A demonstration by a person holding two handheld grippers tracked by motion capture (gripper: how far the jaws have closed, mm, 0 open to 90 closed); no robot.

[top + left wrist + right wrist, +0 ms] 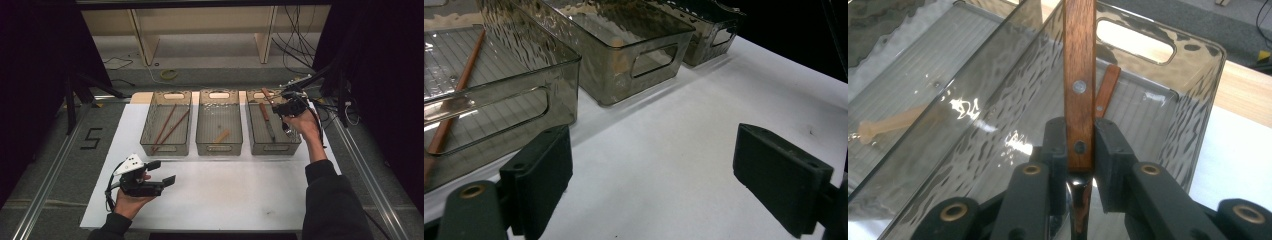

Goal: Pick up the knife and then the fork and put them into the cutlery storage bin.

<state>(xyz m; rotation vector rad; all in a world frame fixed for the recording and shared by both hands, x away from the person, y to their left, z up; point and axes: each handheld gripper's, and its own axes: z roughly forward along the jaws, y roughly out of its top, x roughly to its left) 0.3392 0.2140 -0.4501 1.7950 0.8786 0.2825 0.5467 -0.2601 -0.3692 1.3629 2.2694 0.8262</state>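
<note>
Right gripper [289,106] is up over the right bin [297,142], at its far right end, held by a raised right hand [302,125]. The forearm, in a dark sleeve, comes in from the near right edge and angles toward the far side. Jaws pressed tight on a wooden-handled knife [1079,90], gripping the handle at its lower rivet. In the right gripper view the handle stands straight up between the pads, with the blade running down out of sight between the jaws. Below it, on the floor of the right bin, lies a second knife [267,121], lengthwise, wooden handle toward the far end.

Left gripper [161,173] sits low over the white mat [225,195], near left, well apart from the bins. Left hand [131,200] cups it from beneath, palm up, with the jaws pointing right and slightly far. Jaws spread wide with nothing between them; the left gripper view shows bare mat in the gap.

Left bin [150,135] holds two long reddish-brown sticks [169,126] lying diagonally. Middle bin [202,135] holds one short pale wooden piece [221,135] near its near end.
</note>
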